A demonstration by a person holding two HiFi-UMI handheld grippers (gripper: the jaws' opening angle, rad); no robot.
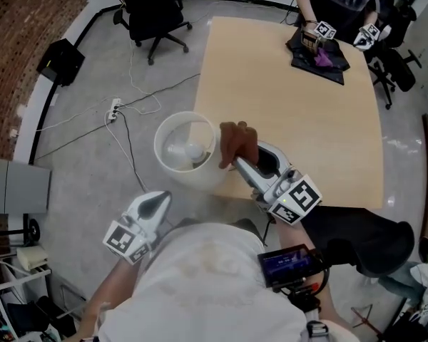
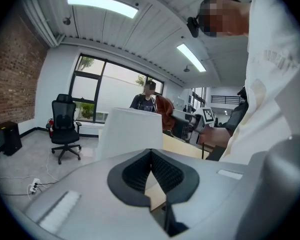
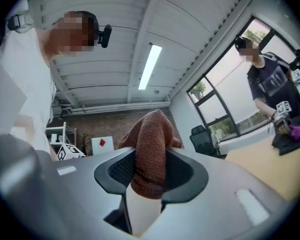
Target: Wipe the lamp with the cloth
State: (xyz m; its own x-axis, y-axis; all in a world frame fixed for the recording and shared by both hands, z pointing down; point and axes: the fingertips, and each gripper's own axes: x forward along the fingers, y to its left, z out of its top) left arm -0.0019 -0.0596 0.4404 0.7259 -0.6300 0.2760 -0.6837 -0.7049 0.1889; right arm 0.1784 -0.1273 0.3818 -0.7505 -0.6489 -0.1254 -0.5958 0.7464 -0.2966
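- Lamp (image 1: pixel 200 179): white drum shade seen from above, with the bulb (image 1: pixel 192 150) showing inside; it stands at the near left corner of the table (image 1: pixel 292 105), and whether on it or just beside it cannot be told
- Cloth (image 1: pixel 237 141): brown terry, bunched upright, raised just beside the shade's right rim; contact with the shade cannot be confirmed
- Right gripper (image 3: pixel 151 155): tongs closed on the cloth, a thick fold filling the gap between the pads and rising above them
- Left gripper (image 2: pixel 150 153): tongs drawn together at the tips with nothing between them; it hangs low at the person's left, apart from the lamp and pointing toward the shade
- Handling of the cloth, as judged: soft, light and compliant, so a grip on a gathered fold, as here, leaves a free lobe to wipe with; a thin edge would likely slip out
- Handling of the shade, as judged: light and thin-walled, likely to dent or tilt under a firm sideways push; strokes should be gentle, and the free tongs could steady it at the rim
- The bulb is fragile and best avoided
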